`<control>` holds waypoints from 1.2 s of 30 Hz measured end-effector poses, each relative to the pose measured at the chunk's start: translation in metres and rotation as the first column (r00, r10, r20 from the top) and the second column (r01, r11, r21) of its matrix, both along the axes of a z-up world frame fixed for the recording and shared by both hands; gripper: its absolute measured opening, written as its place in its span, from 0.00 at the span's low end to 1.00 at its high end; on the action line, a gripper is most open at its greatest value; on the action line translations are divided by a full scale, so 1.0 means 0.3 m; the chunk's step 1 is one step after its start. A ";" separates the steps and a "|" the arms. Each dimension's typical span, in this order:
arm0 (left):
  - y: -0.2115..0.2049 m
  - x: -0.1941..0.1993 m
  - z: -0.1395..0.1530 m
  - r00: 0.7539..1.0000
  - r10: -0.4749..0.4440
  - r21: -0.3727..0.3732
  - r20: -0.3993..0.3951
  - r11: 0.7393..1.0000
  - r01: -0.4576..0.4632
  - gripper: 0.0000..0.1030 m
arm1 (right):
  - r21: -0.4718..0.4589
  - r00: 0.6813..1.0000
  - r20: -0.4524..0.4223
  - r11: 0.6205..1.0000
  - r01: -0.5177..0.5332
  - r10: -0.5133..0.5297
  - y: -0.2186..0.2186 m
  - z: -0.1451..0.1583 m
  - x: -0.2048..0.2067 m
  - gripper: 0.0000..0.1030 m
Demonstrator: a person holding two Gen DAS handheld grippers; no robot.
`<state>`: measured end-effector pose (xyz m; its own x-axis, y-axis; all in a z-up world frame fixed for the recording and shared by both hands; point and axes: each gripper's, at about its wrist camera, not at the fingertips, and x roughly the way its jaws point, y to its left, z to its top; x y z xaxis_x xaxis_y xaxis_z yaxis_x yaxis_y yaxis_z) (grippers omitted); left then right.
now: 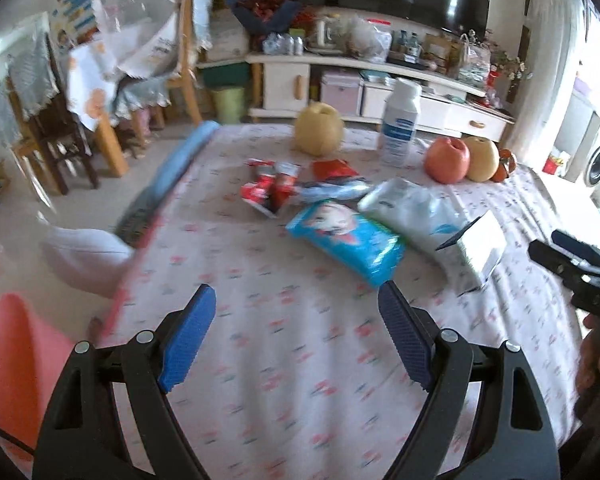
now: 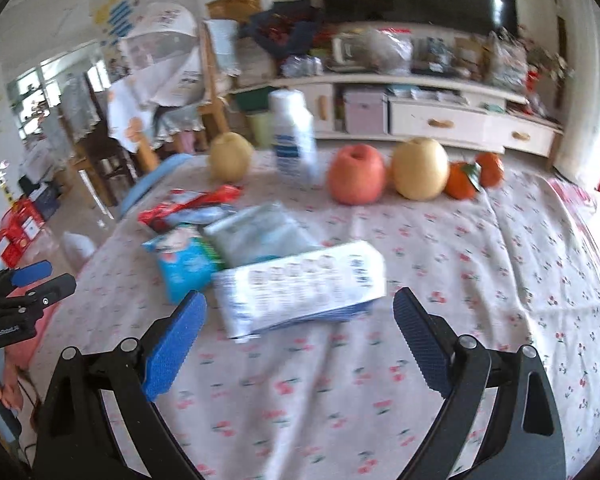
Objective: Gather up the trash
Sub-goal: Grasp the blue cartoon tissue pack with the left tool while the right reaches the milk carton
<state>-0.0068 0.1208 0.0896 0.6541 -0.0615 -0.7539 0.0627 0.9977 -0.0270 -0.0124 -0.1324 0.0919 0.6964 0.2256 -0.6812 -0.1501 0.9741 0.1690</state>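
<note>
Trash lies in a heap on the flowered tablecloth (image 1: 300, 340): red wrappers (image 1: 270, 188), a blue snack packet (image 1: 346, 236), a pale plastic bag (image 1: 412, 208) and a white carton (image 1: 480, 250). My left gripper (image 1: 296, 300) is open and empty, just short of the blue packet. In the right wrist view the white carton (image 2: 300, 284) lies right ahead of my open, empty right gripper (image 2: 300, 308), with the blue packet (image 2: 184, 260), the plastic bag (image 2: 260, 232) and the red wrappers (image 2: 188, 204) behind it. The right gripper also shows at the left wrist view's right edge (image 1: 576, 260).
Two pears (image 2: 420, 168) (image 2: 230, 156), an apple (image 2: 356, 180), tangerines (image 2: 474, 176) and a white bottle (image 2: 292, 136) stand at the table's far side. A blue roll (image 1: 180, 160) lies along the left edge. Chairs (image 1: 100, 100) and a TV cabinet (image 1: 380, 76) stand beyond. A pink object (image 1: 16, 360) sits at lower left.
</note>
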 end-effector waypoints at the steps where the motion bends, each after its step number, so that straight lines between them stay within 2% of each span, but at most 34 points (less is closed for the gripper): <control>1: -0.011 0.018 -0.016 1.000 0.001 -0.016 -0.013 1.000 -0.001 0.82 | 0.011 1.000 -0.019 1.000 0.010 -0.010 -0.018 -0.014 0.016 0.91; 5: -0.055 0.122 -0.094 0.995 0.053 -0.128 -0.087 0.990 -0.064 0.82 | 0.123 0.995 -0.098 0.991 0.047 -0.035 -0.091 -0.063 0.070 0.91; 9: -0.063 0.211 -0.155 0.976 0.157 -0.208 -0.149 0.960 -0.187 0.82 | 0.183 0.988 -0.135 0.979 0.094 -0.070 -0.137 -0.081 0.096 0.91; 11: -0.068 0.250 -0.176 0.965 0.204 -0.231 -0.162 0.944 -0.238 0.82 | 0.183 0.986 -0.142 0.977 0.110 -0.085 -0.151 -0.086 0.105 0.91; 16: -0.091 0.331 -0.204 0.946 0.270 -0.192 -0.177 0.934 -0.302 0.81 | 0.206 0.983 -0.161 0.971 0.125 -0.092 -0.161 -0.098 0.117 0.91; 19: -0.074 0.355 -0.177 0.933 0.330 -0.159 -0.142 0.923 -0.351 0.81 | 0.209 0.982 -0.160 0.969 0.133 -0.100 -0.166 -0.100 0.120 0.91; 22: -0.056 0.386 -0.151 0.937 0.330 -0.154 -0.119 0.926 -0.346 0.81 | 0.217 0.980 -0.167 0.966 0.139 -0.103 -0.176 -0.104 0.124 0.91; 24: -0.055 0.414 -0.130 0.948 0.307 -0.161 -0.080 0.935 -0.316 0.81 | 0.209 0.981 -0.165 0.968 0.137 -0.103 -0.174 -0.102 0.125 0.91; 26: -0.061 0.458 -0.121 0.960 0.275 -0.166 -0.058 0.945 -0.281 0.74 | 0.199 0.981 -0.165 0.970 0.136 -0.104 -0.172 -0.100 0.125 0.91; 28: -0.076 0.503 -0.134 0.963 0.258 -0.141 -0.074 0.954 -0.266 0.67 | 0.195 0.982 -0.165 0.972 0.128 -0.097 -0.167 -0.096 0.124 0.91; 32: -0.116 0.590 -0.181 0.967 0.230 -0.042 -0.109 0.971 -0.236 0.49 | 0.184 0.984 -0.152 0.976 0.117 -0.089 -0.166 -0.080 0.117 0.91; 36: -0.126 0.600 -0.199 0.970 0.210 -0.020 -0.124 0.977 -0.214 0.49 | 0.178 0.983 -0.158 0.976 0.123 -0.095 -0.174 -0.084 0.117 0.91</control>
